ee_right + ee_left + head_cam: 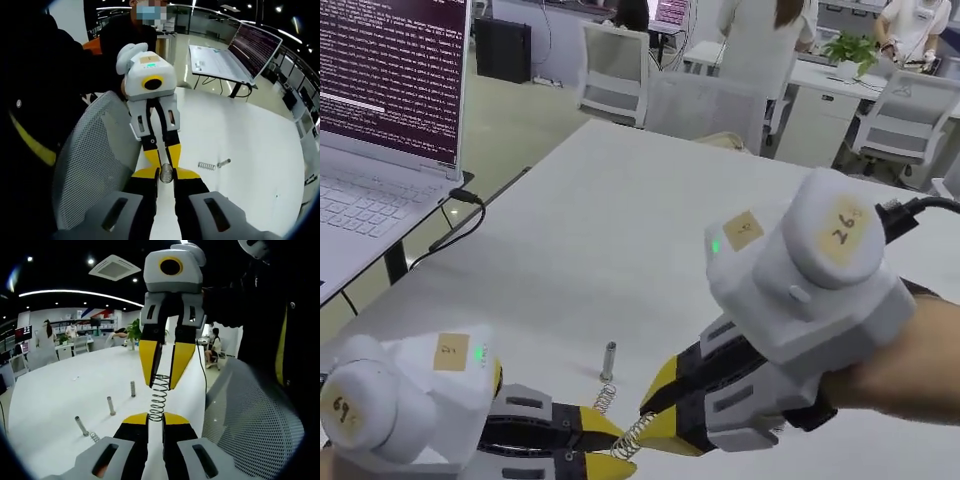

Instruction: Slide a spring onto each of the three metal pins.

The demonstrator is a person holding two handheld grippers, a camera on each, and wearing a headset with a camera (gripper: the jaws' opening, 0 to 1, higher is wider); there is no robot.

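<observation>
Between the tips of our two grippers one spring (159,395) is held in the air, spanning the short gap from jaw to jaw. Left gripper (156,416): jaws clenched on the near end of the coil, as seen from its own view. Right gripper (162,379): it faces the left one tip to tip, with its yellow pads (150,362) pinched on the other end of the same spring. From the right gripper view we look at the coil end-on. It is seated between that gripper's closed jaws, with the left gripper's tips just behind it.

Just past the tips in the head view, a loose spring (605,398) lies on the white table (620,230). Right behind it the nearest pin (609,360) stands upright. From the left gripper view we note a row running away to the left of the jaws: that pin with the loose spring just beside it, then the middle pin (111,405), then the farthest pin (133,388). We cannot tell at this size whether the farthest carries a coil.

To the right of the left jaws there is a grey mesh chair back (250,415). Well beyond the left gripper an open laptop (390,90) sits on a neighbouring desk. Past the table's far edge are office chairs (615,70) and standing people.
</observation>
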